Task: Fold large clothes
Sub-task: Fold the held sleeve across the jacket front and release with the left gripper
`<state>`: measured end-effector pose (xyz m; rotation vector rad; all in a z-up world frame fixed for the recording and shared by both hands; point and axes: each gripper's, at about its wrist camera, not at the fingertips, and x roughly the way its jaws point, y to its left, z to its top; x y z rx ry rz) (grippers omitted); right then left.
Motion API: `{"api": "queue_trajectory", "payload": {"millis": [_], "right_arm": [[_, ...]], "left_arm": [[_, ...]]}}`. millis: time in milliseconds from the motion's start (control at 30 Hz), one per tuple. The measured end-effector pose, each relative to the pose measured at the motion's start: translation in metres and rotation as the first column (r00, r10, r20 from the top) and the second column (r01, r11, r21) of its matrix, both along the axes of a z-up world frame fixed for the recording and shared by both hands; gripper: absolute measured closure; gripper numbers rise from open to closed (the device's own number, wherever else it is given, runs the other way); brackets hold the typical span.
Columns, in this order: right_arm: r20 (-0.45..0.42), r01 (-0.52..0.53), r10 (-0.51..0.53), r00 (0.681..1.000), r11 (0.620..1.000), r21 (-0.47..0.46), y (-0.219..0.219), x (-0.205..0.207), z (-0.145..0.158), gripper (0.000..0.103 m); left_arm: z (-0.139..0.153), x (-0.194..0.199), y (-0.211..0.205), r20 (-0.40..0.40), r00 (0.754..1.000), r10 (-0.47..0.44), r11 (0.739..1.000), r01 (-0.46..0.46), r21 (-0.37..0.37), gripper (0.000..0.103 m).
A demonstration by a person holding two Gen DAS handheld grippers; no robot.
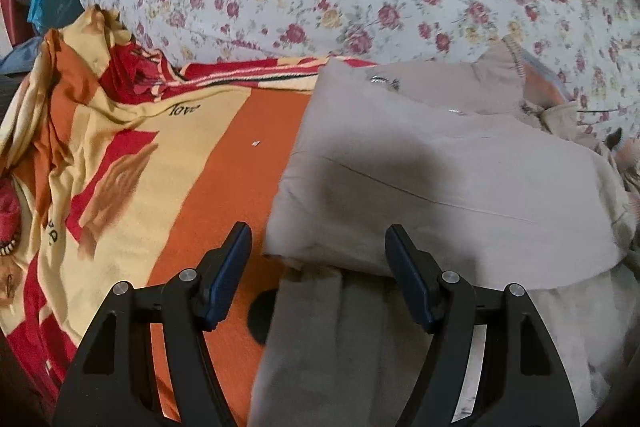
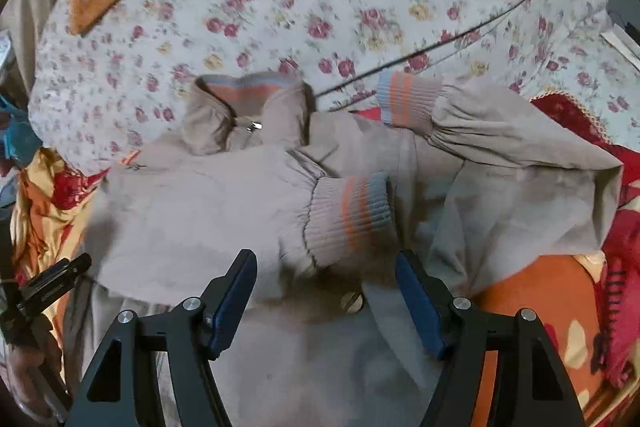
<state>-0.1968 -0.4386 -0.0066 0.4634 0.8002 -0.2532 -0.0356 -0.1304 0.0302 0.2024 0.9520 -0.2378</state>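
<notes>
The orange blanket [image 1: 224,163] covers the surface left of the left gripper [image 1: 318,247], whose fingers stand wide apart, holding nothing. The beige jacket [image 2: 192,211] lies ahead of and beneath both grippers, sleeves folded inward. The right gripper [image 2: 326,267] is likewise spread and empty, a striped cuff [image 2: 352,211] just beyond its fingertips. Risk, likely: pinching only the top layer would drag the sleeve loose and undo the fold.

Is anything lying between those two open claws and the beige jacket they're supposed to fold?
Nothing visible. The left claw hangs open right over the beige jacket at its near edge, and the right claw is open above the striped sleeve cuff. Only the jacket's own cloth lies under them.
</notes>
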Motion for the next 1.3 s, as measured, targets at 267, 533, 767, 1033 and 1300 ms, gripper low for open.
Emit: {"api": "queue_trajectory", "payload": {"millis": [267,533,767,1033,1300], "right_arm": [[-0.063,-0.042,0.044,0.997,0.999,0.034,0.003,-0.002,-0.023,0.034],[0.046,0.037,-0.038,0.998,0.999,0.027,-0.039,-0.066,0.016,0.025],[0.033,0.196,-0.197,0.98,0.98,0.025,-0.102,-0.101,0.02,0.025],[0.049,0.231,-0.236,0.971,0.968,0.095,-0.115,-0.114,0.015,0.025],[0.107,0.226,-0.23,0.967,0.973,0.051,-0.099,-0.145,-0.003,0.019]], "left_arm": [[0.013,-0.023,-0.016,0.008,0.999,-0.049,0.999,0.049,-0.021,0.033],[0.019,-0.039,-0.033,0.0,0.994,-0.107,0.992,0.107,-0.061,0.033],[0.014,-0.039,-0.063,-0.04,0.984,-0.172,0.982,0.167,-0.092,0.033],[0.036,-0.037,-0.139,-0.128,0.93,-0.345,0.901,0.29,-0.323,0.033],[0.033,-0.023,-0.262,-0.271,0.857,-0.439,0.848,0.296,-0.44,0.033]]}}
